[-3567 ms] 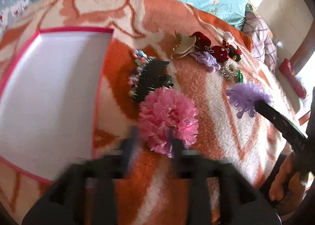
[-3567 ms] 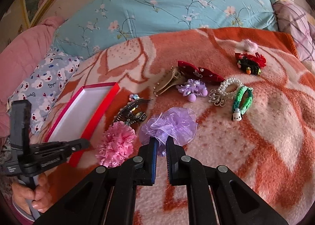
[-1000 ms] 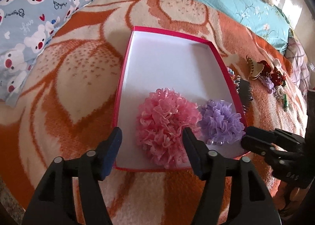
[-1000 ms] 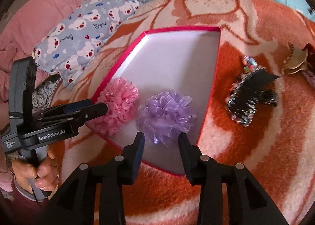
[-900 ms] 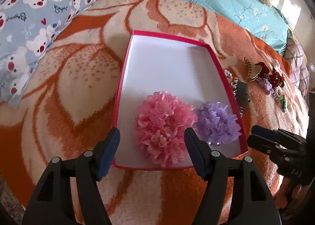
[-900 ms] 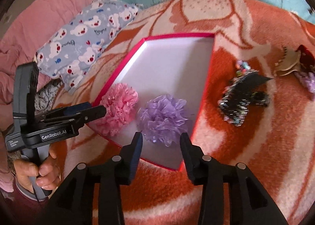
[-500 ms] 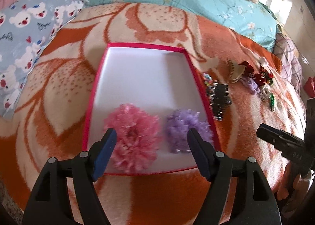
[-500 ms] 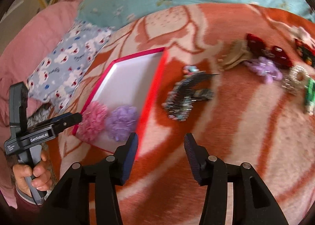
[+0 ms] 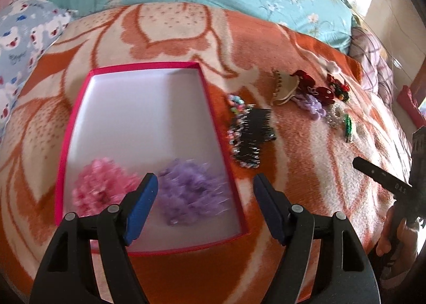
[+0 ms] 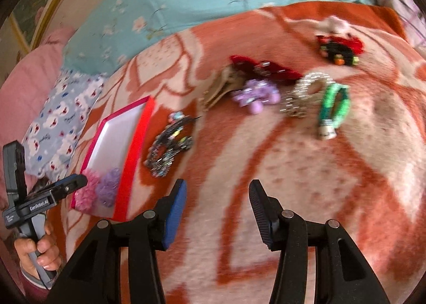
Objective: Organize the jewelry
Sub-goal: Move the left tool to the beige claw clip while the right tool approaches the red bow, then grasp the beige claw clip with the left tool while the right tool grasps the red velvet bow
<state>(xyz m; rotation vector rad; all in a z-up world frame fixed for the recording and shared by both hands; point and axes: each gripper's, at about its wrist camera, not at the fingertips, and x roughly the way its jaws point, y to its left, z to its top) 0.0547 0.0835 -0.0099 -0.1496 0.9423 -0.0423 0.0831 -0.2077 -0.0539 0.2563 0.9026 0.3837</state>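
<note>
Now, my left gripper [image 9: 205,189]: jaws spread wide, holding nothing, hanging over the near end of the red box.
My right gripper [image 10: 217,197]: jaws wide apart too, empty, over bare blanket to the right of the red box.
Red box [image 9: 213,117]: shallow, white inside, lying flat on the orange and cream blanket [image 9: 306,171]; it is my landmark.
Pink pom-pom hair tie [image 9: 102,188]: inside the red box, near-left corner, blurred.
Purple pom-pom hair tie [image 9: 191,192]: inside the red box, just right of the pink one, close to the right wall.
Black hair comb with beaded bracelet [image 9: 250,135]: on the blanket just outside the right wall of the red box.
Beige claw clip [image 9: 283,87]: farther right of the red box, touching the red bow clip [image 10: 266,69].
Small purple flower clip [image 10: 255,95]: beside the claw clip, well apart from the red box.
Pearl bracelet [image 10: 306,93] and green bracelet [image 10: 334,104]: side by side, farther right again.
Red and black clip [image 10: 339,47]: farthest from the red box, by the blanket's far edge.
</note>
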